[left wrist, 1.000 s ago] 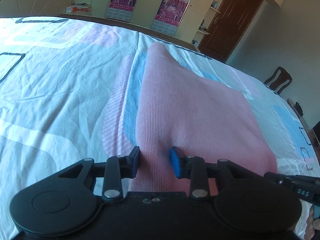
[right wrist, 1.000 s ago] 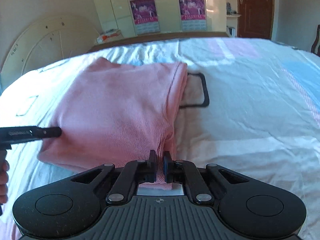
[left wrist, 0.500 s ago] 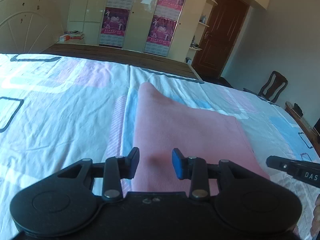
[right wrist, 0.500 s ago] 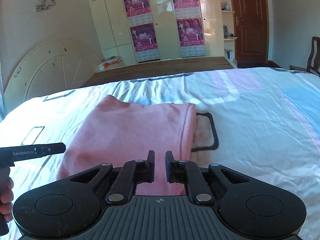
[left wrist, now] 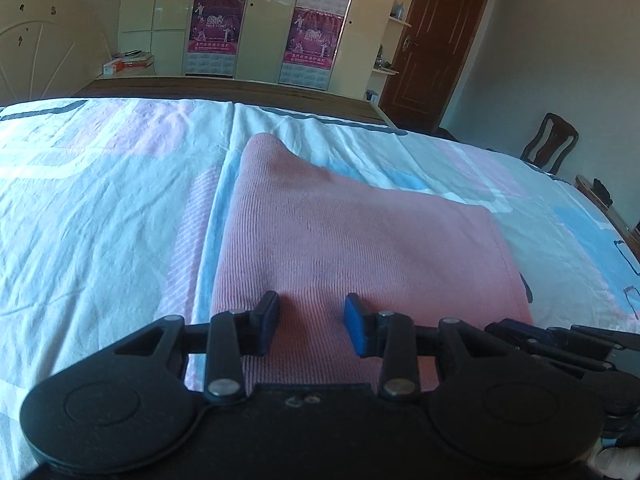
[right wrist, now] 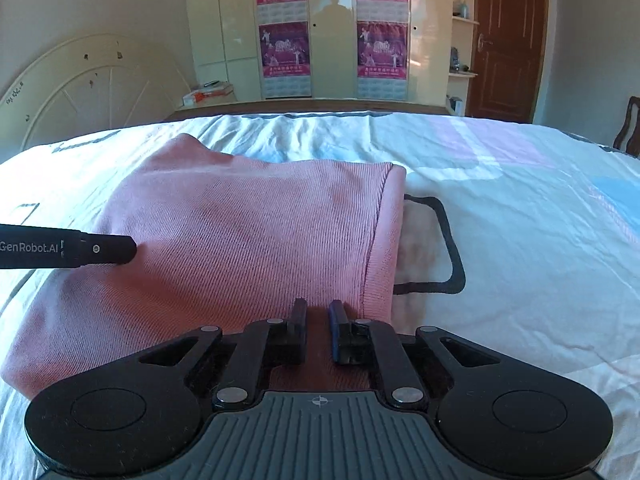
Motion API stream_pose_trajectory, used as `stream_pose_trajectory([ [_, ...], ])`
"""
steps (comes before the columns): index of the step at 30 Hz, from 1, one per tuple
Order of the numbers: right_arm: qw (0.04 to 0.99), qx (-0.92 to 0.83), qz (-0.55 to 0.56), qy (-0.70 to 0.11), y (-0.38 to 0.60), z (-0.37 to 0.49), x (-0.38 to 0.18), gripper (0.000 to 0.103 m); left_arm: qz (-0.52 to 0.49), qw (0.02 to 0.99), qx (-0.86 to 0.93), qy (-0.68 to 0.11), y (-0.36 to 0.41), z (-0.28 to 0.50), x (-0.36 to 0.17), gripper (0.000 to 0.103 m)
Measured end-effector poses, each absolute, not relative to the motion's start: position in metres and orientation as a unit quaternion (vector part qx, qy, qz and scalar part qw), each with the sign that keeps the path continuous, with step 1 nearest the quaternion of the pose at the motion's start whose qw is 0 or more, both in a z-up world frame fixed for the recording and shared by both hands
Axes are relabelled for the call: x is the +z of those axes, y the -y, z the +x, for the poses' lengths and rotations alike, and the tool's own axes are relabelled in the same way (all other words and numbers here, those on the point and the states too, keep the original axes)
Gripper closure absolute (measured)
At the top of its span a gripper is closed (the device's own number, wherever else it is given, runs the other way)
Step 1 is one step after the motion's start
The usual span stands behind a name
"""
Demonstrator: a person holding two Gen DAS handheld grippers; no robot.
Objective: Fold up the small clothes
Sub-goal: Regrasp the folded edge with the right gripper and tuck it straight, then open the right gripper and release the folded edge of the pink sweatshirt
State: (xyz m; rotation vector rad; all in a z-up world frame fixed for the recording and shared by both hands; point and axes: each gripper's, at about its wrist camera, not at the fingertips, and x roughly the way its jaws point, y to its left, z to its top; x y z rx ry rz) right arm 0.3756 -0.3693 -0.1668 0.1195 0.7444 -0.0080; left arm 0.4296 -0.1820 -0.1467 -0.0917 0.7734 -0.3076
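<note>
Here, the left wrist view alone showed the dark chair [left wrist: 551, 145] at 2 o'clock and the left gripper [left wrist: 312, 316] with jaws apart, nothing pinched between the blue pads [left wrist: 353, 318], pink cloth visible in the gap below. Part of the right gripper [left wrist: 560, 344] poked in at 4 o'clock. The right wrist view alone showed the black printed rectangle [right wrist: 448, 248] on the bedsheet [right wrist: 520, 220], just beside the garment's right edge at 3 o'clock, and the left gripper's black finger [right wrist: 80, 247], lettered, entering at 9 o'clock over the cloth; contact could not be told. The right gripper [right wrist: 318, 322] had jaws nearly together, a narrow slot between them, with no cloth clamped as far as could be seen. Both views shared the cream wardrobe [right wrist: 332, 28] with purple posters [right wrist: 285, 50] at 12 o'clock, and the brown door [left wrist: 434, 40].

The pink garment [right wrist: 240, 240] lay folded on the bed, centre frame, ribbed knit, roughly rectangular. Its right side was a stitched hem edge; its far left corner rose in a soft peak at 11 o'clock. The surface was mostly flat, with slight wrinkling.
</note>
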Motion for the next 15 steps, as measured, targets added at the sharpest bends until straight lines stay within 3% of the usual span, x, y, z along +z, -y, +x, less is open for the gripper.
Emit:
stream_pose_trajectory([
  [15,0.924,-0.004,0.081,-0.373,0.3695,0.377,-0.1596,0.092,-0.009,0.912,-0.155,-0.379,0.1877,0.4293,-0.1392,0.063],
])
